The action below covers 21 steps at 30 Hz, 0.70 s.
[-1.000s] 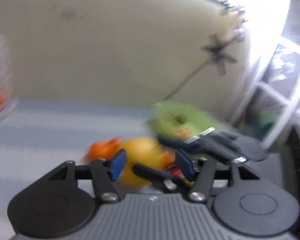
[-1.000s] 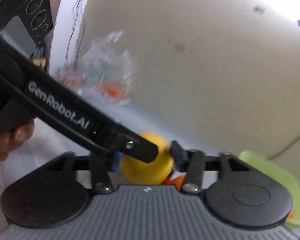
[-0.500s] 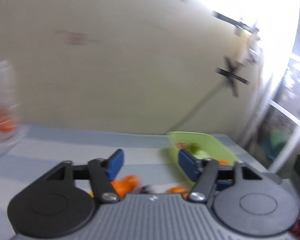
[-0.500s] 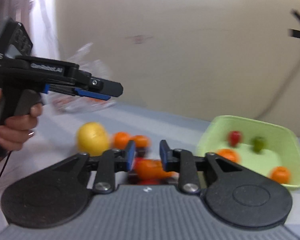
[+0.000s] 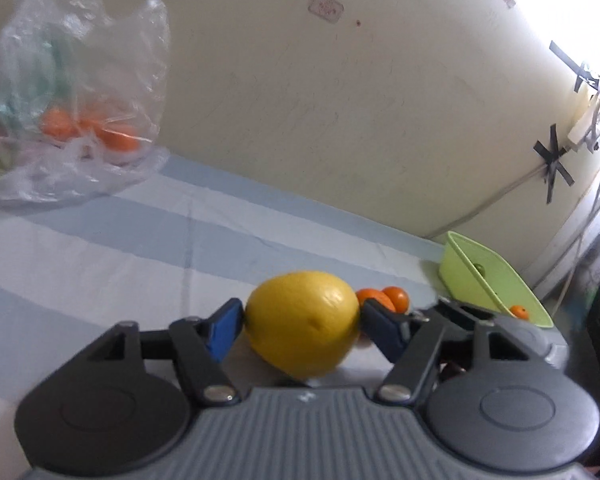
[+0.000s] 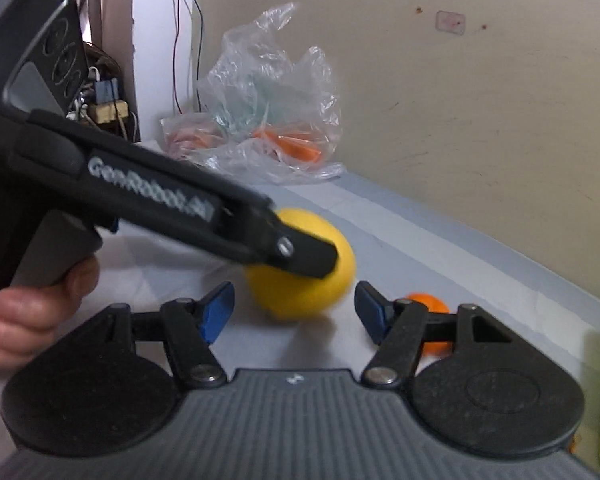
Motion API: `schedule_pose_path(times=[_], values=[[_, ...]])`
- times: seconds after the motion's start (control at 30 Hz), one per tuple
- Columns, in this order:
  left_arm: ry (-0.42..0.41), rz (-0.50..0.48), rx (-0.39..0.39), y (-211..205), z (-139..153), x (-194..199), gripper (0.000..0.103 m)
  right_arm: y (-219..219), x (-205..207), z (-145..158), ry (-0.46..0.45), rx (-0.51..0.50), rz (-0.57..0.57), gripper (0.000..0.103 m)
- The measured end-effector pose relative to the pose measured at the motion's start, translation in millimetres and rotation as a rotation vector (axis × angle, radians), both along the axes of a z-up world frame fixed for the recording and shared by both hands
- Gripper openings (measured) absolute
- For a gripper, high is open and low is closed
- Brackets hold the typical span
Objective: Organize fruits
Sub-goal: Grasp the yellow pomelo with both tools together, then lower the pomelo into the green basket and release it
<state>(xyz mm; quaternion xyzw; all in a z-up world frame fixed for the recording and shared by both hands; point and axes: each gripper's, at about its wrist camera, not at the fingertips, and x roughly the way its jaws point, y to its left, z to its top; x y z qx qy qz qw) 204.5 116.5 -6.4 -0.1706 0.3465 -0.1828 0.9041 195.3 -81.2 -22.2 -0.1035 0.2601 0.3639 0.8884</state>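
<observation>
A large yellow lemon sits between the blue pads of my left gripper, which is shut on it just above the striped cloth. The right wrist view shows the same lemon with the left gripper's black body over it. My right gripper is open and empty, just in front of the lemon. Small oranges lie behind the lemon; one orange shows by my right finger. A green tray at the right holds a few small fruits.
A clear plastic bag with oranges lies at the back left against the beige wall; it also shows in the right wrist view. The blue-and-white striped cloth covers the surface. Cables hang at the far right.
My left gripper has come down around the lemon and closed on it. My right gripper has opened wider and swung left, away from the tray, toward the lemon.
</observation>
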Motion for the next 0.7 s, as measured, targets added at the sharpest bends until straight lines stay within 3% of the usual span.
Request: schedule_pose_path(times=[0.2,0.37,0.53,0.7], values=[[0.013,0.007,0.006,-6,4,7,0.066,9,22,1,0.023,0.001,-0.021,0.065],[-0.077,-0.066,-0.007,-38,40,-7,0.066,-26,-4,29,-0.075,0.044,-0.088,0.064],[-0.154,-0.207,0.0,-120,78,7,0.066,-96,-12,61,-0.167,0.045,-0.228,0.064],[-0.132,-0.349,-0.001,-220,81,39,0.066,-184,-2,64,-0.145,0.041,-0.411,0.065]])
